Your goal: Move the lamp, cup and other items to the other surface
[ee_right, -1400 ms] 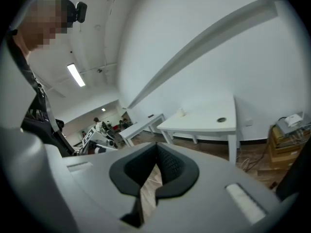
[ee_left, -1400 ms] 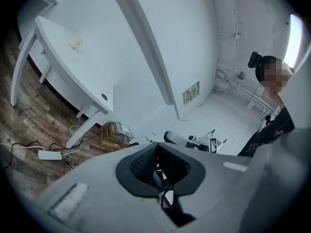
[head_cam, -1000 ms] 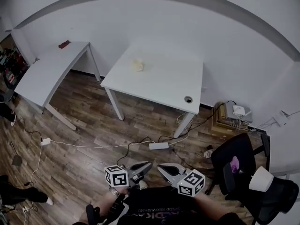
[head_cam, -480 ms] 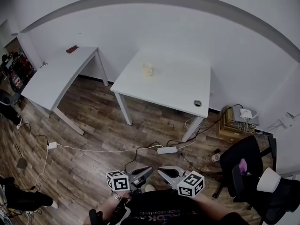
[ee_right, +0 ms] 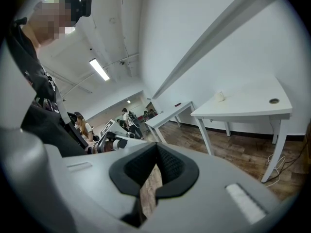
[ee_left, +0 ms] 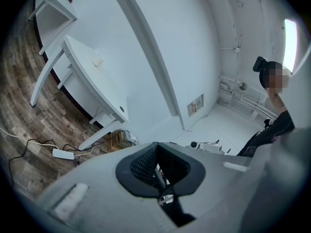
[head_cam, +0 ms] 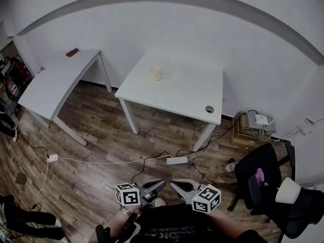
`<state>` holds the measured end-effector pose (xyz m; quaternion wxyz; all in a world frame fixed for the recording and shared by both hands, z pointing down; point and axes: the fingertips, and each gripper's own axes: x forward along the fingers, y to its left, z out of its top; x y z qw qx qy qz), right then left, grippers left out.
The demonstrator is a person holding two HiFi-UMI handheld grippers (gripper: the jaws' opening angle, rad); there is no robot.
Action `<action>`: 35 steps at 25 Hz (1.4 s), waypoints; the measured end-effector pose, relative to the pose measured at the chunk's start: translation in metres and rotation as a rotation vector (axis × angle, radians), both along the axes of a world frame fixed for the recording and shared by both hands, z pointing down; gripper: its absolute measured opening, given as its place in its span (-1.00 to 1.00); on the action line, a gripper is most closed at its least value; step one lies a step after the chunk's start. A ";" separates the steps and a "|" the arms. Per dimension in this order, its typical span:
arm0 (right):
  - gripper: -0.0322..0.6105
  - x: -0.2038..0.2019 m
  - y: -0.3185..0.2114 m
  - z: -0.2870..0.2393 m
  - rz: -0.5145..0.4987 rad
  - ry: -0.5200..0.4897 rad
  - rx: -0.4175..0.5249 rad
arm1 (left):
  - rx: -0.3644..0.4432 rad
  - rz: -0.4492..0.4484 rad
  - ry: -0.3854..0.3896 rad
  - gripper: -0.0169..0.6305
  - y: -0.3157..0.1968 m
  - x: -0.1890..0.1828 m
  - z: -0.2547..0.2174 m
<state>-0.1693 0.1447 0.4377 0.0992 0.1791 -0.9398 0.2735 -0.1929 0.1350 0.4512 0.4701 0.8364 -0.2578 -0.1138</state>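
Since a second ago the room has slid only slightly across the head view: the cup [head_cam: 155, 74] sits a touch further right in the picture than it did, while both grippers keep the same spot low in the middle. The left gripper [head_cam: 159, 184] and right gripper [head_cam: 175, 185] are held side by side with tips close together and aimed at the tables. Each has its jaws drawn together with nothing between them, as before. The cup rests on the square white table [head_cam: 187, 92], in its far left part and well in from every edge. It is too small to tell which way its handle faces or where its long axis lies. A cable grommet [head_cam: 209, 109] marks that table's near right corner. A longer white table [head_cam: 50, 80] stands to the left, a clear gap between the two, and carries a small dark red object [head_cam: 72, 52] at its far end. The wooden floor [head_cam: 96, 135] between the grippers and the tables is open, though a power strip [head_cam: 177, 160] and loose cables [head_cam: 101, 161] cross it. The lamp [head_cam: 288, 190] shows as a white shade at the lower right, just beside a black office chair [head_cam: 255, 161]. What it stands on is hidden.
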 end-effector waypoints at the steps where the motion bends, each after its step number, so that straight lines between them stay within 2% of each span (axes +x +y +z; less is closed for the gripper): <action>1: -0.89 0.001 0.000 0.000 0.004 -0.002 -0.001 | 0.009 0.000 -0.001 -0.96 0.000 0.000 -0.001; 4: -0.89 0.001 0.000 0.000 0.007 -0.006 -0.001 | 0.024 -0.005 0.001 -0.96 -0.001 0.000 -0.004; 18: -0.89 -0.001 0.001 -0.003 0.009 -0.010 0.007 | 0.001 -0.011 0.014 -0.96 -0.001 -0.004 -0.006; 23: -0.89 -0.006 0.000 -0.001 0.013 -0.010 0.001 | -0.004 -0.031 0.044 -0.96 -0.002 -0.013 0.000; 35: -0.83 0.003 -0.033 0.001 0.131 -0.018 -0.049 | -0.017 -0.111 0.021 -0.96 -0.010 -0.042 0.005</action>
